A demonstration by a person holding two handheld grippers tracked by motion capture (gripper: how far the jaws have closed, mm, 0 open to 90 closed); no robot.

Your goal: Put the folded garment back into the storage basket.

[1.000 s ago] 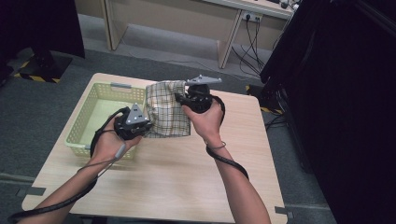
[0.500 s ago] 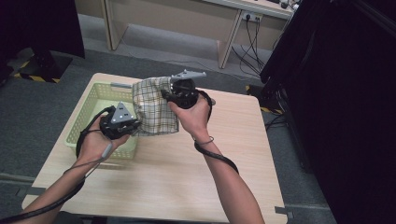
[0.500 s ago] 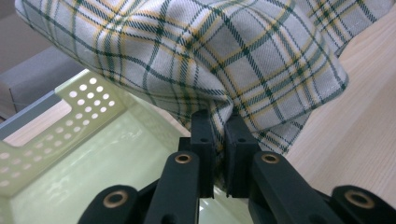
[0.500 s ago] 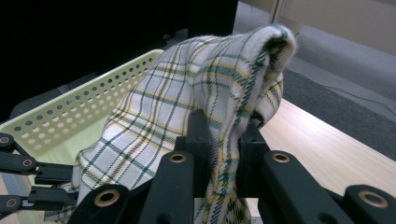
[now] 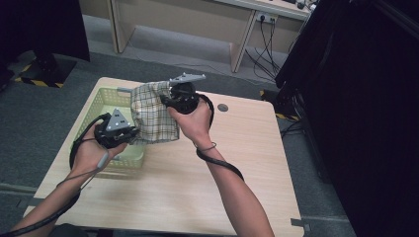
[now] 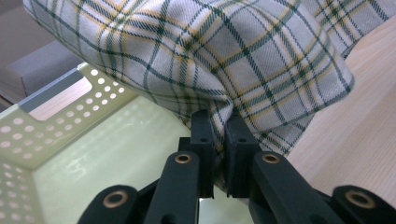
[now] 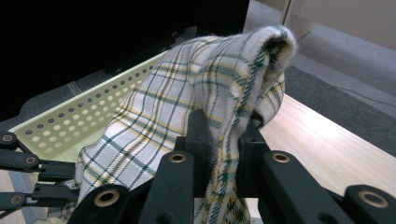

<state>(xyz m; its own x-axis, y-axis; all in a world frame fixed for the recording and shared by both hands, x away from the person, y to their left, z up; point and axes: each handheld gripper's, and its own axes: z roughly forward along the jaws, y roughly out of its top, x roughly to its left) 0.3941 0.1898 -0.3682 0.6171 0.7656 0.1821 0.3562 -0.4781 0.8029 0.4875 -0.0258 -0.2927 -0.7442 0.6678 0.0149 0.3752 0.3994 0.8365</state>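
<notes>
You have nothing to read here: no words, labels, brand marks, numbers or signs can be made out on anything in these pictures.

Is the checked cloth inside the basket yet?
Not yet. The checked cloth hangs in the air, pinched by both claws, above the basket.

High view: above the near table (image 5: 197, 197) edge, facing forward and down. Each gripper view: close behind own jaws, facing along them. Shared by all three: plaid cloth (image 5: 150, 111) (image 6: 243, 60) (image 7: 187, 112), green basket (image 5: 101, 103) (image 6: 60, 121) (image 7: 74, 121).
</notes>
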